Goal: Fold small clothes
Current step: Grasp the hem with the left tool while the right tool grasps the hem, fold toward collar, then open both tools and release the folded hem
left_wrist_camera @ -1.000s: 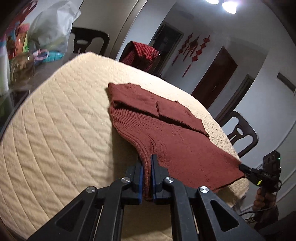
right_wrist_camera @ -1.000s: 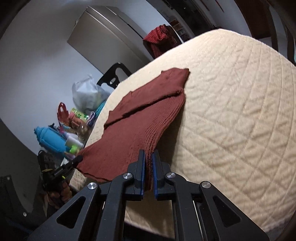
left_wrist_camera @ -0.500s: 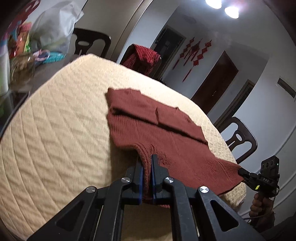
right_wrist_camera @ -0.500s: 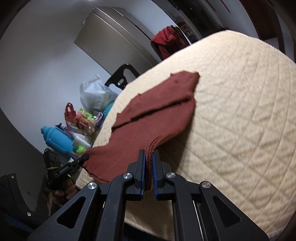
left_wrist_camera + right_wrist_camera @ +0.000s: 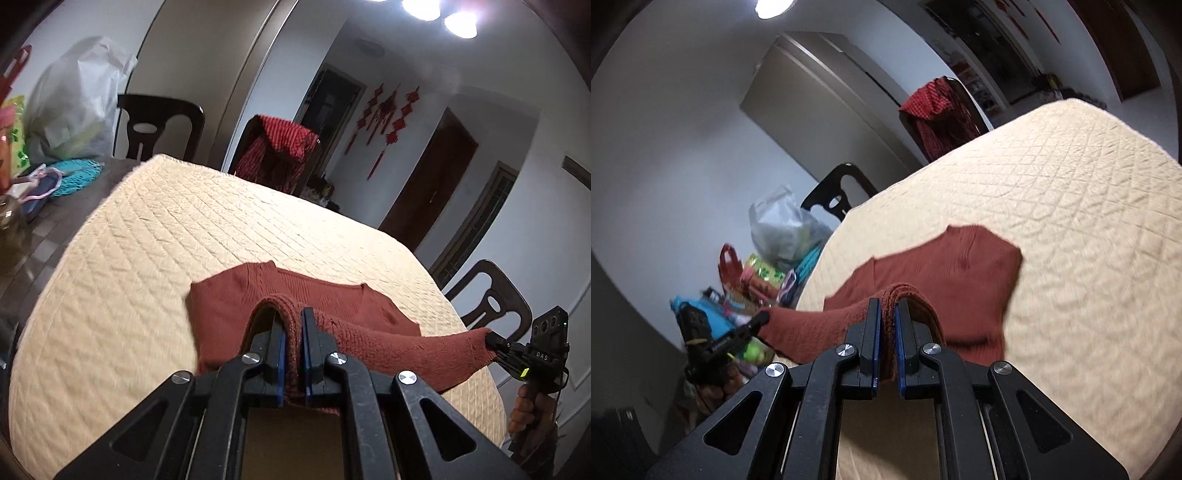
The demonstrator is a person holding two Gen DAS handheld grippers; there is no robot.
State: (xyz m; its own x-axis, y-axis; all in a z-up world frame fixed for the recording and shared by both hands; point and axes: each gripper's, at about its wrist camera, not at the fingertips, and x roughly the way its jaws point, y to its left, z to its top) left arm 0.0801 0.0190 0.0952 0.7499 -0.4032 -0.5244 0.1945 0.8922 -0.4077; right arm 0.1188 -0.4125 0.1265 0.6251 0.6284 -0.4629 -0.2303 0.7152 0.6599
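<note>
A small rust-red knit sweater lies on the cream quilted table cover. My left gripper is shut on one bottom corner of the sweater, lifted and carried over the part that lies flat. My right gripper is shut on the other bottom corner, also raised. The hem hangs stretched between the two grippers. Each wrist view shows the other gripper at its edge: the right gripper with a hand below it, the left gripper at the left.
Dark chairs stand around the table, one draped with a red checked cloth. A white plastic bag, a teal mesh item and colourful clutter crowd the left end.
Both grippers rose and moved toward the far side, carrying the sweater's bottom edge up and over its upper part. The sweater now looks shorter, with the lifted half doubling over.
</note>
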